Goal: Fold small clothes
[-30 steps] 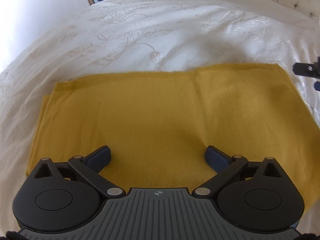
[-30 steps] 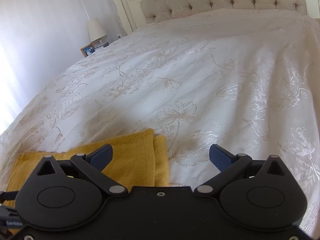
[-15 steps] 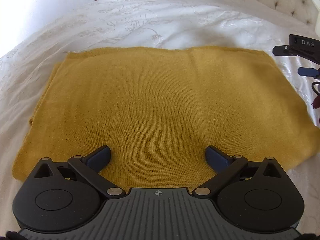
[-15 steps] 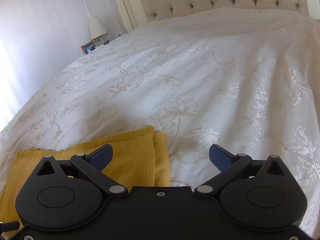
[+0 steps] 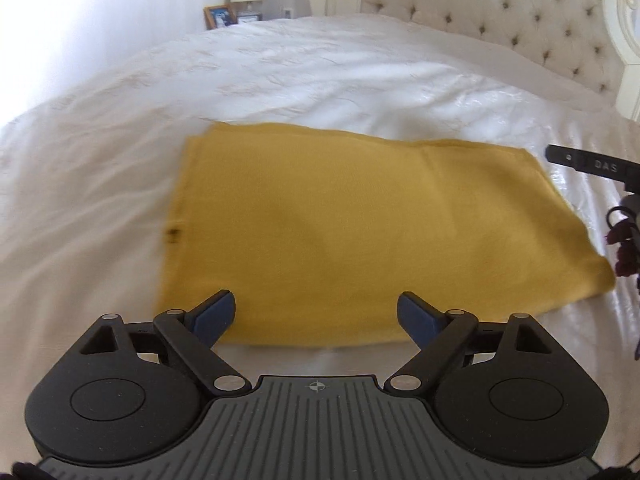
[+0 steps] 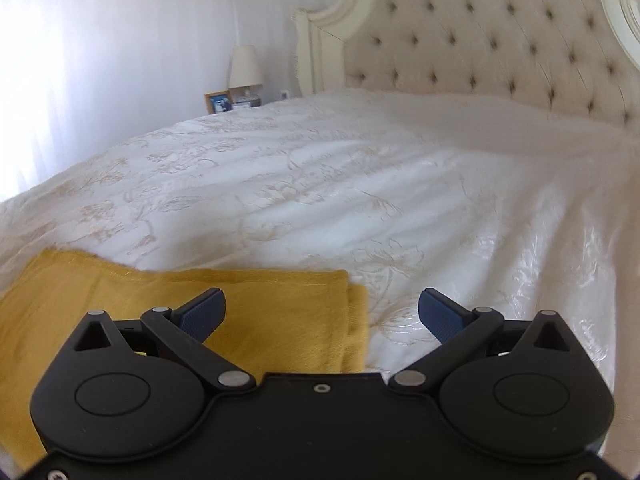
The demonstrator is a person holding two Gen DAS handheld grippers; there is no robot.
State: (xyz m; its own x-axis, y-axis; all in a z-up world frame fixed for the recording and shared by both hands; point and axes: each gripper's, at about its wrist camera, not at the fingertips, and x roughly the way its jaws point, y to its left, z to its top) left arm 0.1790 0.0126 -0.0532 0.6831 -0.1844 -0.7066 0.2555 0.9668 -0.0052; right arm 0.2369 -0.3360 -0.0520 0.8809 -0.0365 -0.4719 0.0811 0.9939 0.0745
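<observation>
Left gripper [image 5: 315,316] closing, nothing between fingers; right gripper [image 6: 322,316] released. Risk: a grab at the folded mustard knit garment [image 5: 360,220] drags the layers askew on the slick bedspread [image 5: 320,72].

Ahead of my left claw [image 5: 316,314] the white bedspread [image 5: 320,76] runs open toward the top of the frame, flat and bare, so I could pass anywhere over it. The only thing lying low in that path is the folded mustard garment [image 5: 360,224], filling the middle of the frame. At the right edge the other tool's black body [image 5: 592,166] juts in, blocking that side. From my right claw [image 6: 322,314], the centre and right of the frame are open bedspread. The tufted headboard [image 6: 500,44] walls off the top, and the lamp [image 6: 245,66] and picture frame [image 6: 219,102] stand at upper left, beyond the bed's edge.
</observation>
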